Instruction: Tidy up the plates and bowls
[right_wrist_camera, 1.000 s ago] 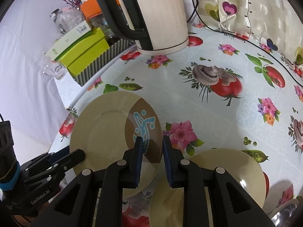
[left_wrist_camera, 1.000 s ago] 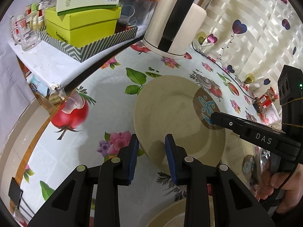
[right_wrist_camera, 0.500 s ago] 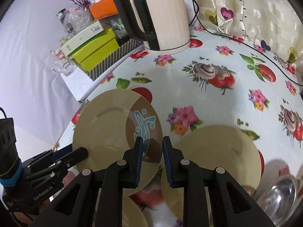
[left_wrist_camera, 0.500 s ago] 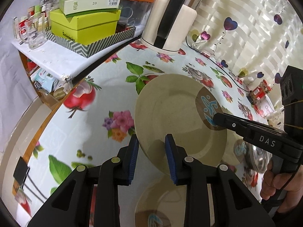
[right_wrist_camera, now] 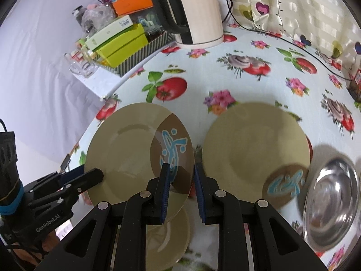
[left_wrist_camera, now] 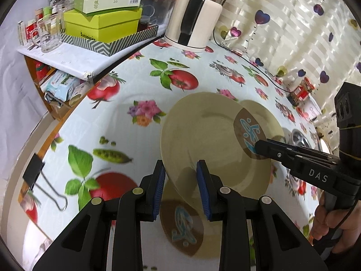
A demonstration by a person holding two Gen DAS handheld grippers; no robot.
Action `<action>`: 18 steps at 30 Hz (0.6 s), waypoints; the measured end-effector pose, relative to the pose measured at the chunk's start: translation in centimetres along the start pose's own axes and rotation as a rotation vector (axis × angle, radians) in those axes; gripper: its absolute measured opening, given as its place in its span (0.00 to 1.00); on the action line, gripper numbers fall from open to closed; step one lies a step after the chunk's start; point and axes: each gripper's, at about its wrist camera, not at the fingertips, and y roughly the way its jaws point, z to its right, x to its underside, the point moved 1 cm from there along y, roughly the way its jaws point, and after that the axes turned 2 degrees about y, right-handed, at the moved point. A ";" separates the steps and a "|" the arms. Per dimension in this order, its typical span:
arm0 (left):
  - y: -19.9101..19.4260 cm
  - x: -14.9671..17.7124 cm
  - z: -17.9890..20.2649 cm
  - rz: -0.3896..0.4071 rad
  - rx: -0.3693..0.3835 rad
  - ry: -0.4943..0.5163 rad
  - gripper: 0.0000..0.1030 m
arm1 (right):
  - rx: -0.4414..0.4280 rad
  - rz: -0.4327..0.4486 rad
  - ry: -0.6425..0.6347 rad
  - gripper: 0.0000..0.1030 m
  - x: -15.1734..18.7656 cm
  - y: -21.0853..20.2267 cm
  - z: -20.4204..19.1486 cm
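Lifted clear of the tablecloth (left_wrist_camera: 140, 85) since a second ago, one plate (right_wrist_camera: 135, 155) hangs clamped at opposite rims by left gripper (left_wrist_camera: 180, 185) and right gripper (right_wrist_camera: 180, 188), above two plates lying near one steel bowl (right_wrist_camera: 331, 203).

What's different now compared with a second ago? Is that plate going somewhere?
The plate, clamped at opposite edges by the left gripper and right gripper, has been carried away from the kettle and slightly up, and now hangs over another plate on the table. A metal bowl has come into view. Both grips, the third plate and the kettle stayed as they were.
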 end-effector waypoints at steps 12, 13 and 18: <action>-0.8 3.4 0.1 -0.039 0.006 0.017 0.29 | 0.001 -0.020 0.026 0.20 4.5 -0.8 -0.5; -0.8 3.5 0.1 -0.041 0.006 0.018 0.29 | 0.001 -0.023 0.027 0.20 4.7 -0.8 -0.5; -0.6 4.2 0.2 -0.056 0.005 0.024 0.29 | 0.013 -0.028 0.021 0.20 5.4 -0.8 -0.7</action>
